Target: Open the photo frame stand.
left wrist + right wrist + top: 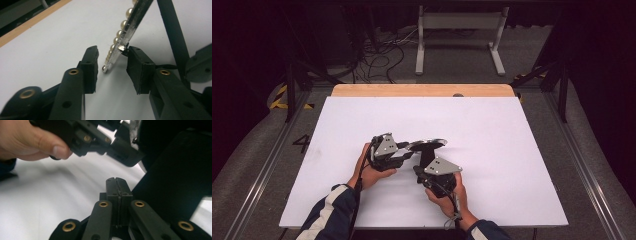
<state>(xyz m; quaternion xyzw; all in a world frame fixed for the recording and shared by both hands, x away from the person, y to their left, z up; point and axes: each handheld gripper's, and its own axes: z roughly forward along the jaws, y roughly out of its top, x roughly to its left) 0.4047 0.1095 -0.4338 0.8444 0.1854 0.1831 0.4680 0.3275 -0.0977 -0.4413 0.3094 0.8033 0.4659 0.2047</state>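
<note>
Left gripper [112, 68], jaws partly apart, brackets a pearl-edged silver disc [125, 32] above the white surface [512, 150]; right gripper [116, 185] is closed, empty.

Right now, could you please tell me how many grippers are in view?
2. The left gripper is over the table, near its middle, jaws open around a pearl-edged rim; the right gripper, shut, is just beside it, nearer the person.

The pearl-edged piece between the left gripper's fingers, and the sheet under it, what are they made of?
The pearl-edged piece looks like polished metal or mirror glass: its thin edge glints silver. Its beads look like glossy cream imitation pearl, probably plastic. The sheet looks like matte white paper or plastic, and the table edge beyond it like pale wood.
</note>
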